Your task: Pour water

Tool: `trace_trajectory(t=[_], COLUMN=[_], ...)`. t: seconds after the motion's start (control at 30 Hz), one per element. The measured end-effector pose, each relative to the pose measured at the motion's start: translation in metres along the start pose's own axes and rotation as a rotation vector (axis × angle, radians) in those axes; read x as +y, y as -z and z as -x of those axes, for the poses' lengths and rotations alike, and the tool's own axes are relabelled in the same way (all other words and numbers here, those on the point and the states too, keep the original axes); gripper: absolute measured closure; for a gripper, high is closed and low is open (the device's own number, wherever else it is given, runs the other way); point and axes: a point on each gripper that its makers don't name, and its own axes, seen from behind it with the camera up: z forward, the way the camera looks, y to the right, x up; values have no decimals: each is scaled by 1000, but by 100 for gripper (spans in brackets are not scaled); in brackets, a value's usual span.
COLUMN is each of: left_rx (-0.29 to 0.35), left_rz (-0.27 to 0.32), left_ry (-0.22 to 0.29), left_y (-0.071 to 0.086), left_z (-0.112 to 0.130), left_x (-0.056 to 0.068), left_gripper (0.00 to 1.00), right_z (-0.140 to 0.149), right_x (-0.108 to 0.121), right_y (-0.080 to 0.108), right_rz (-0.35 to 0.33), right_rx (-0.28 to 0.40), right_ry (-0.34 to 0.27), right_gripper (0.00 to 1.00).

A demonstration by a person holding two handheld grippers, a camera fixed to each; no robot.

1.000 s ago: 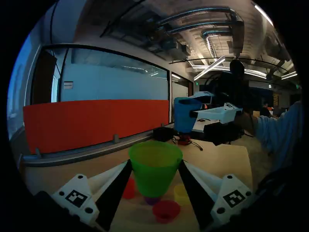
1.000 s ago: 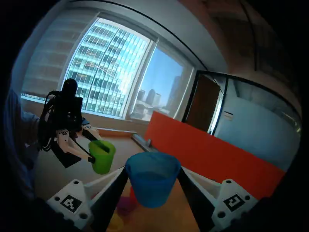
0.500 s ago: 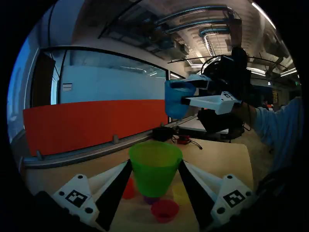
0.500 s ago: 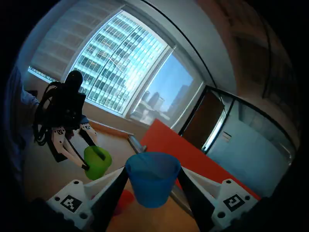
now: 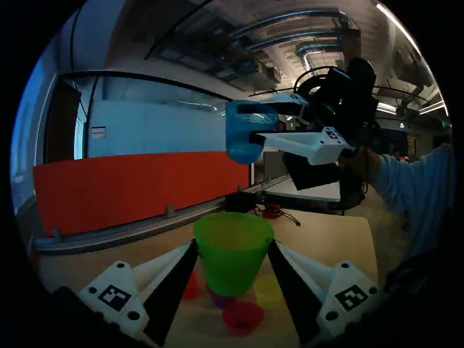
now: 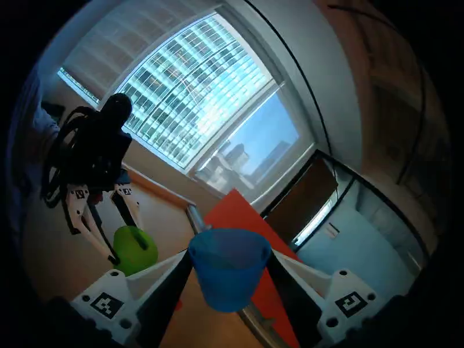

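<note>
Jaws of the left gripper (image 5: 233, 248) clamp an upright green cup (image 5: 233, 267) above the tabletop (image 5: 330, 232). Those of the right gripper (image 6: 229, 256) clamp a blue cup (image 6: 229, 281), held higher and apart from the green one.

Left gripper (image 5: 232, 246) and right gripper (image 6: 229, 256) alike: white wedge-shaped fingers (image 5: 152, 271) with black inner faces. On each finger base, one square black-and-white marker (image 5: 113, 296) and two dark round holes (image 5: 134, 315). Behind, black housing (image 6: 109, 152) with round top and looped black cables (image 6: 57, 169). Light blue sleeve (image 5: 419, 191).
</note>
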Motion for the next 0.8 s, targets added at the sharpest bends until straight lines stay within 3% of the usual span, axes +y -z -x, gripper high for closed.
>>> trace_trajectory(t=[0.8], left_rx=[0], left_rz=[20], left_ry=[8], left_y=[-3], left_z=[-1], left_x=[6], left_gripper=[15], right_z=[-19], right_x=[15], right_y=[-32], right_rz=[30], right_rx=[-6], right_ry=[277], right_gripper=[9])
